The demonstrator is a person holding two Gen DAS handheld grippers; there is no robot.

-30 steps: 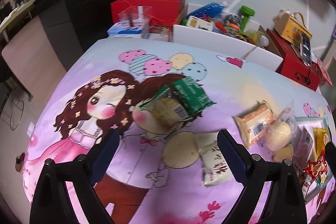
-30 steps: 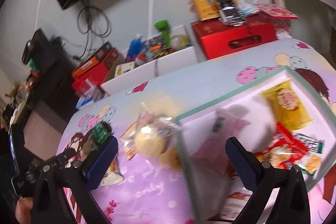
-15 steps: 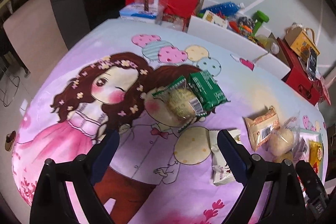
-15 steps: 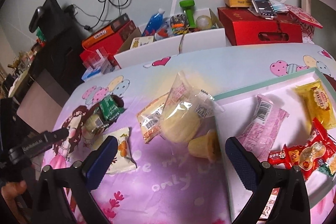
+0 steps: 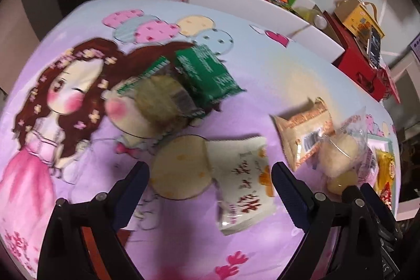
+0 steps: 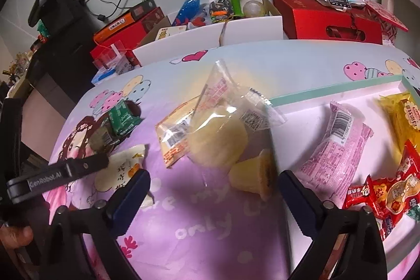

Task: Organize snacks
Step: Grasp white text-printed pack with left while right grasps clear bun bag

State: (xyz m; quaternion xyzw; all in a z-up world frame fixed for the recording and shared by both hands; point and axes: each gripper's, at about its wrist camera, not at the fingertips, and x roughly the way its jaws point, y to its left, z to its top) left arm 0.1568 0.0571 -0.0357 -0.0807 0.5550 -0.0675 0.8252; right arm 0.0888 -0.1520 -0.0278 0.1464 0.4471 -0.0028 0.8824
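My left gripper (image 5: 210,172) hangs wide over the white snack packet (image 5: 242,181), gripping nothing. My right gripper's (image 6: 214,183) jaws have just been closing slightly, nothing between them, above the clear-wrapped bun (image 6: 219,141) on the surface (image 6: 210,227) beside the tray (image 6: 341,88).

Glossy clear plastic bun wrapper (image 6: 231,106), printed cloth cover (image 6: 199,227)

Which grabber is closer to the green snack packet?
Left. The left gripper hangs open just short of the green packet; the right gripper hangs open over by the tray, farther off.
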